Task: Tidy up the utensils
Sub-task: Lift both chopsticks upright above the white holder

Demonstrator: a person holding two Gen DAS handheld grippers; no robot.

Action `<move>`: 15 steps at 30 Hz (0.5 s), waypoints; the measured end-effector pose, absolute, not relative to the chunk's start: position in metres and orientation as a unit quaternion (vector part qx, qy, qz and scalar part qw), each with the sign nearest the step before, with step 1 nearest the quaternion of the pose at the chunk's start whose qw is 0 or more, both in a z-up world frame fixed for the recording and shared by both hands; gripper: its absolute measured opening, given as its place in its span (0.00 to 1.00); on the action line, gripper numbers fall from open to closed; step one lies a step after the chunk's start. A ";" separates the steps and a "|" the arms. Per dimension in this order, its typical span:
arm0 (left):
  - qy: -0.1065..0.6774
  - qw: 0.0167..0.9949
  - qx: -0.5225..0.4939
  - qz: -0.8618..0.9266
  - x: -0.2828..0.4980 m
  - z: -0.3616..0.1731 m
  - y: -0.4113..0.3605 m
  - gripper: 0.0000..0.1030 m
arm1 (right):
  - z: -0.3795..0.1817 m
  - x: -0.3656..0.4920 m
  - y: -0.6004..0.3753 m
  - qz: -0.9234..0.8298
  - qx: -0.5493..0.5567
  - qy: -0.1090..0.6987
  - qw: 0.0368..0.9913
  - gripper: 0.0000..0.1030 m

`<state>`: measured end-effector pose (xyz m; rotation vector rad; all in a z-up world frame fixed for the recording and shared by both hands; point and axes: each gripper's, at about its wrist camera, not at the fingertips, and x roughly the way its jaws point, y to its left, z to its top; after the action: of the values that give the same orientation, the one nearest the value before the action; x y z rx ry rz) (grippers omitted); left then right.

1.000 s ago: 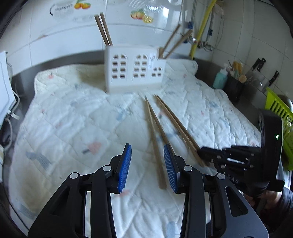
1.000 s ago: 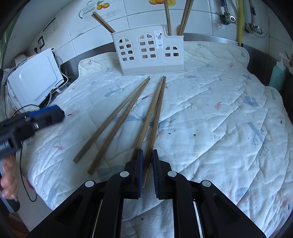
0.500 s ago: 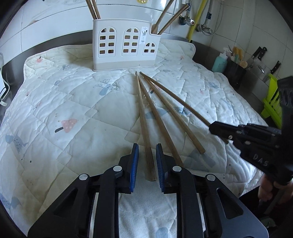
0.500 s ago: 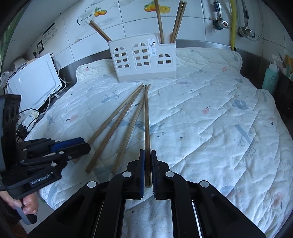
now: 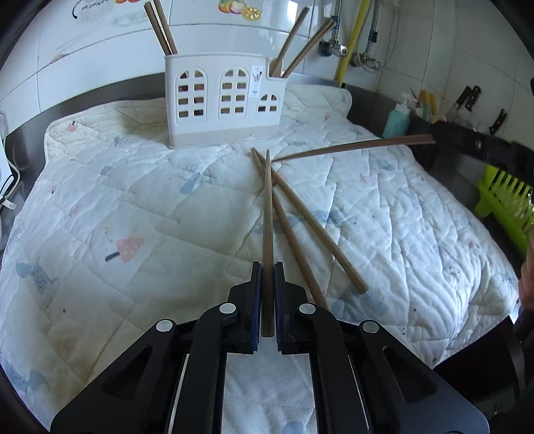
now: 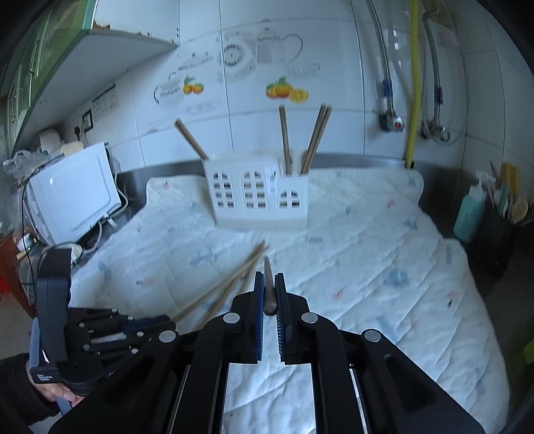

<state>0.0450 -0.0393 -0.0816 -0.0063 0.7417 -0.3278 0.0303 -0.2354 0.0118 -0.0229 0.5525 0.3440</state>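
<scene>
Since a second ago the right gripper point(image 6: 268, 293) has risen off the quilt point(image 5: 116, 207) with one chopstick point(image 5: 350, 147), and the left gripper point(image 5: 266, 287) has closed from spread onto another chopstick point(image 5: 267, 213). In the left wrist view, the right gripper's chopstick hangs in the air, its tip reaching toward the middle of the quilt near the tips of the others. The right jaws are pressed together on that stick's thick end. The left jaws pinch their chopstick near its butt end; this stick lies along the quilt, pointing at the white holder point(image 5: 223, 100), and crosses over the top of the two loose chopsticks point(image 5: 310, 233) beside it. Those two lie flat, fanning out toward the right. The holder stands upright at the far edge of the quilt with more chopsticks point(image 5: 160, 28) leaning in its compartments. A green rack point(image 5: 504, 200) sits off the quilt at the right, and a white appliance point(image 6: 73, 193) stands to the left.
</scene>
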 end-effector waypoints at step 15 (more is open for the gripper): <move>0.294 0.939 -0.048 -0.170 0.060 -0.018 -0.012 0.05 | 0.122 0.085 -0.252 0.195 -0.023 0.211 0.958 0.06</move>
<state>0.0600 -0.0122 -0.0180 -0.0975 0.5998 -0.3463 0.0853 -0.2520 0.1222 -0.0467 0.4279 0.3948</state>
